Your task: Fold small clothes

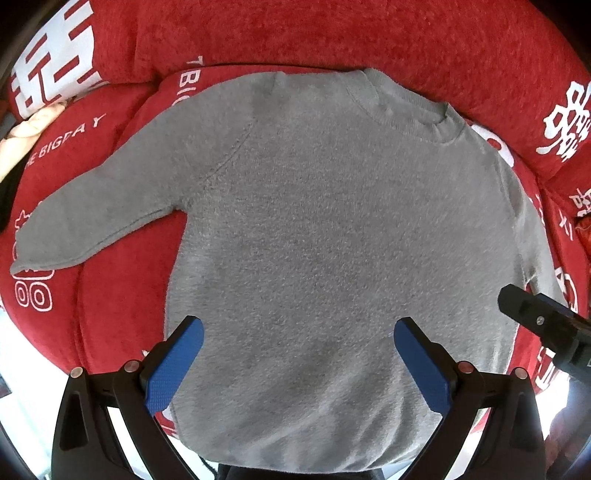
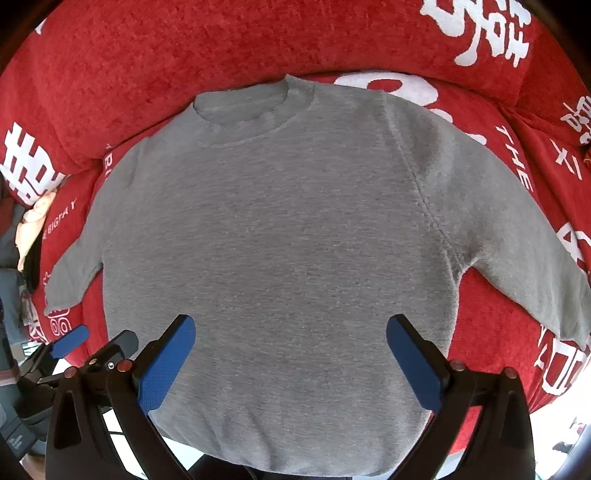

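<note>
Grey sweater (image 1: 325, 229) flat on red lettered sofa cover (image 1: 110, 325).

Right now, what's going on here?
A gray sweater lies flat and unfolded on a red sofa cover, both sleeves spread out. The left hand-held gripper and the right hand-held gripper hover open above its lower part, holding nothing. No fold has been made yet.
</note>
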`<action>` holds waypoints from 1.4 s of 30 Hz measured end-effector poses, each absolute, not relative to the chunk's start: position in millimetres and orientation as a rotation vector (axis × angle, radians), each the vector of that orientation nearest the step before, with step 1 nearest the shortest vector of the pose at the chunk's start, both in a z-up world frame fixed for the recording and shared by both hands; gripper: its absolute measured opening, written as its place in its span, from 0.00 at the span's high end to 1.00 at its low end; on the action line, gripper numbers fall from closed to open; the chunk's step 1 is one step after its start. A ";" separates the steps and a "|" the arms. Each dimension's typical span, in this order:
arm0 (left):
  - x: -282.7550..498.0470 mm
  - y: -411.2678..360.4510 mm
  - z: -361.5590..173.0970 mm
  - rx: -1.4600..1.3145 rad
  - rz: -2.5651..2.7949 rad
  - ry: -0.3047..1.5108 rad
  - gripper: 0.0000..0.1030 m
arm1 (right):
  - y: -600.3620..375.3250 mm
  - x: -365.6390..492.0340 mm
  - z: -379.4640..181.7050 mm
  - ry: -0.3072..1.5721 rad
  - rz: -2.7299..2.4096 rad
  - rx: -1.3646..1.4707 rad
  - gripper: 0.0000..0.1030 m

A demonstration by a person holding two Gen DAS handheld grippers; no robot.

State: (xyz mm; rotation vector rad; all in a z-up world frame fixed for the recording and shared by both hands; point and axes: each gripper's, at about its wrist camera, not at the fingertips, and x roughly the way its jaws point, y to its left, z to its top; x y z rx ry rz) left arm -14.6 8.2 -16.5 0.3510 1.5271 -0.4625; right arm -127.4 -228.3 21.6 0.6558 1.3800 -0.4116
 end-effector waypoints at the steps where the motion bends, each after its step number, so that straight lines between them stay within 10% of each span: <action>1: -13.8 9.0 -16.3 0.343 -0.465 1.527 0.00 | -227.2 -126.3 21.4 1.381 -0.411 0.653 0.00; 11: 11.3 47.9 -12.0 0.100 -0.534 1.534 0.00 | -213.7 -114.3 21.1 1.381 -0.397 0.643 0.00; 26: 135.2 299.8 -94.7 -0.501 -0.118 1.390 0.00 | -131.5 -67.3 16.0 1.361 -0.201 0.589 0.00; 38: 161.4 299.3 -98.1 -0.677 -0.179 1.286 0.03 | -75.4 -36.9 21.2 1.389 -0.134 0.560 0.00; 41: 162.3 302.5 -95.7 -0.569 -0.091 1.293 0.47 | -65.0 -29.7 23.4 1.387 -0.127 0.526 0.00; 42: 162.1 304.4 -95.4 -0.526 -0.074 1.300 0.76 | -64.4 -29.5 24.2 1.387 -0.127 0.525 0.00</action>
